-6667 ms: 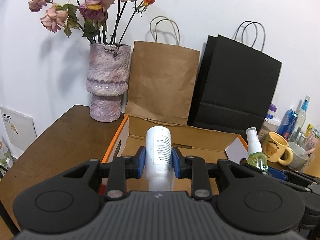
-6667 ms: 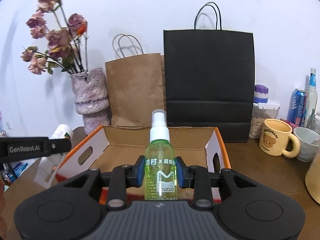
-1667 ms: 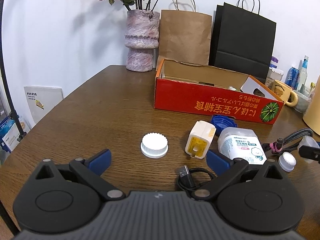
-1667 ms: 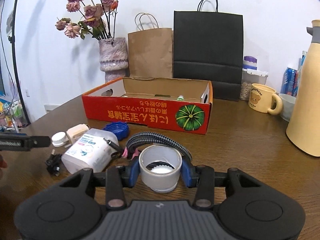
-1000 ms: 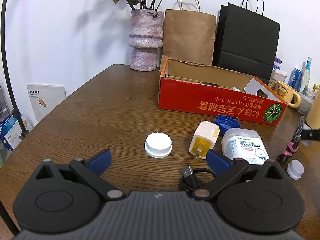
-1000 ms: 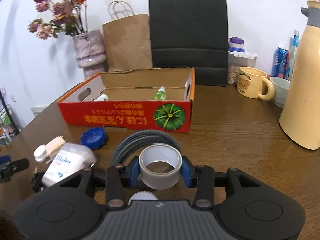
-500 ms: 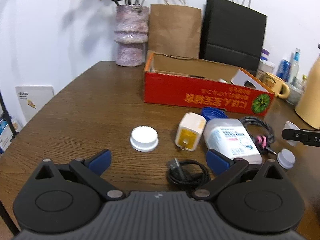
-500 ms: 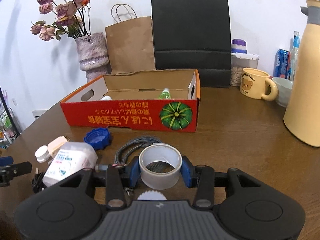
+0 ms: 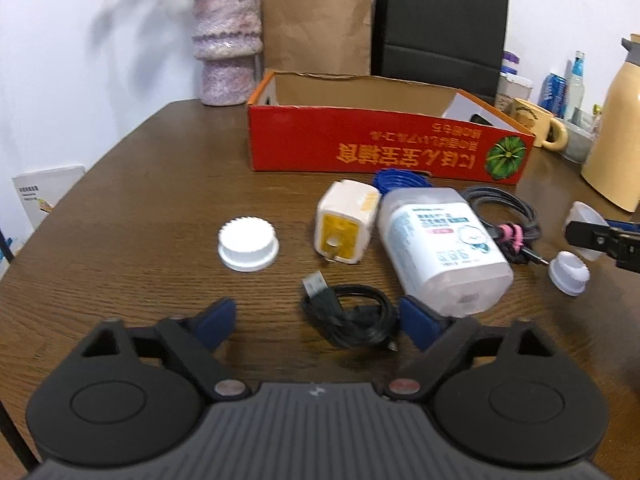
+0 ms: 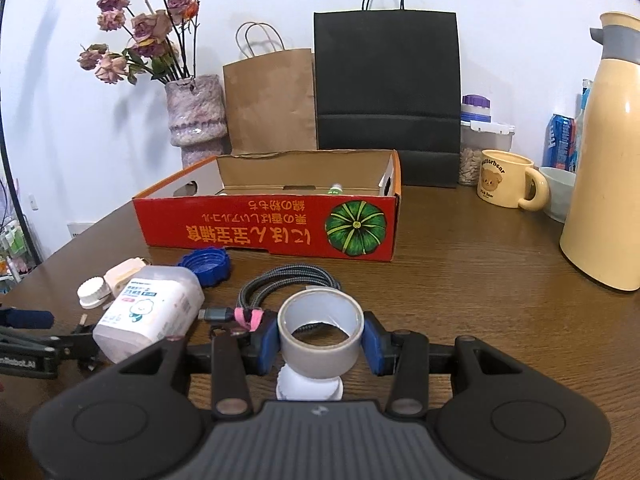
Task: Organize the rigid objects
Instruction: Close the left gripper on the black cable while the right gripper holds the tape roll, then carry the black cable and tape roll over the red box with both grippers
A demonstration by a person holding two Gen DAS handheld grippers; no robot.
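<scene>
The right gripper [image 10: 321,343] clamps a tape roll [image 10: 320,332] above a white cap. The left gripper [image 9: 316,318], jaws closing, straddles a black cable coil [image 9: 352,320], seemingly without touching.

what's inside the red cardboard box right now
In the right wrist view, the red cardboard box shows a green-tinted spray bottle's white top near the right end, and a white item's tip further left. The front wall covers the rest of both, and the box floor.
</scene>
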